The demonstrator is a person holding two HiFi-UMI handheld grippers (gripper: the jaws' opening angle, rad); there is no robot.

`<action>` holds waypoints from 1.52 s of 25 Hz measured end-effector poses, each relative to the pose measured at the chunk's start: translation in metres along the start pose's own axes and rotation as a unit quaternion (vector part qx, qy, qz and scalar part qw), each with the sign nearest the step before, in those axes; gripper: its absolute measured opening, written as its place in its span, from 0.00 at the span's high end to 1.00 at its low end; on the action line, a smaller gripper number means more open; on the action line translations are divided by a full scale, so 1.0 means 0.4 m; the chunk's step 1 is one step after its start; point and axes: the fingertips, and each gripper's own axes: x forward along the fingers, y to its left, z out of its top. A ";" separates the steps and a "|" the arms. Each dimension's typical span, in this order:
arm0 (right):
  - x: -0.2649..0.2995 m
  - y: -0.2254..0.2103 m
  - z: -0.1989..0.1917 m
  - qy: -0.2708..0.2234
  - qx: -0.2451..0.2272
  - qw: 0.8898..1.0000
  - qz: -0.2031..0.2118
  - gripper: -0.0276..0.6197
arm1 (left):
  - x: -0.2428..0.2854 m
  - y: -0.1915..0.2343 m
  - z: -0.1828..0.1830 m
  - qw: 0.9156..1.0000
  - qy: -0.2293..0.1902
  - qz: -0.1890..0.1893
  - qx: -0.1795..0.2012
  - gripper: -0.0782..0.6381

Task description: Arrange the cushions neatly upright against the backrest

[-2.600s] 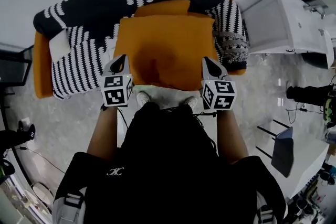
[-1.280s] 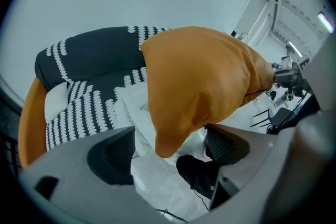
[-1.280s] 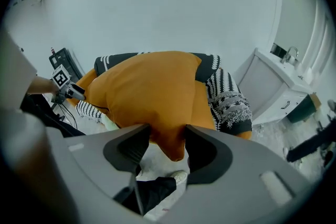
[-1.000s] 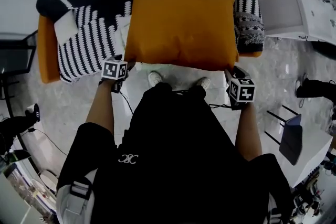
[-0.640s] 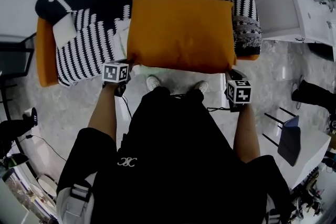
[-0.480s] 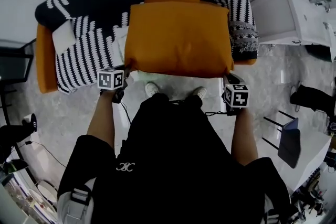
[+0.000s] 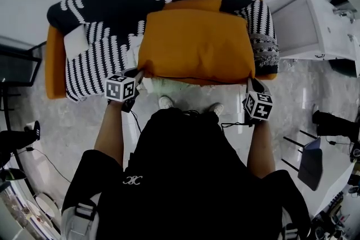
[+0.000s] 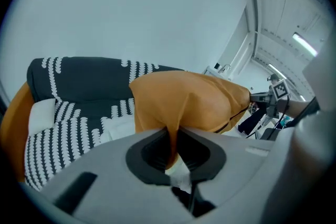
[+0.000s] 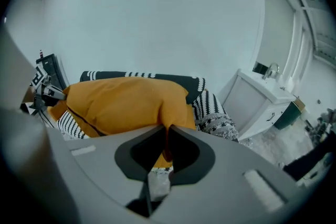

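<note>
orange cushion [image 7: 194,45] lies on the sofa's [image 7: 101,8] right half, at its front edge. left gripper [image 7: 136,73] is clamped on its near left corner; right gripper's [image 7: 250,82] jaws are closing on the near right corner. such thin fabric pinches may slip during lifting, dumping it.

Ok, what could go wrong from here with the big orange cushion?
1. The left tongs grip only a thin corner fold of the big cushion, and the right tongs are closing on another; either fold could slip out.
2. The small cushion behind may get knocked flat.
</note>
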 end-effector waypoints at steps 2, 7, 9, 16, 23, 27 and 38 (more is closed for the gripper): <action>-0.004 -0.006 0.042 -0.026 0.006 1.000 -0.012 0.91 | -0.019 -0.011 0.037 1.000 -0.017 0.000 0.012 0.85; -0.031 -0.020 0.148 -0.079 0.019 0.996 -0.033 0.91 | -0.071 -0.044 0.139 0.997 -0.068 0.007 0.037 0.85; -0.042 -0.018 0.190 -0.101 0.018 0.994 -0.038 0.91 | -0.092 -0.050 0.175 0.995 -0.090 0.004 0.034 0.85; -0.104 0.016 0.330 -0.176 0.025 0.984 -0.007 0.91 | -0.177 -0.059 0.248 0.988 -0.153 0.013 0.020 0.85; -0.157 0.079 0.437 -0.224 0.011 0.974 0.027 0.91 | -0.296 -0.061 0.279 0.979 -0.203 0.027 0.010 0.85; -0.168 0.136 0.479 -0.237 -0.002 0.970 0.054 0.91 | -0.371 -0.045 0.275 0.972 -0.229 0.046 0.001 0.85; -0.119 0.389 0.589 -0.250 -0.057 0.956 0.146 0.92 | -0.575 0.077 0.183 0.952 -0.271 0.134 -0.043 0.85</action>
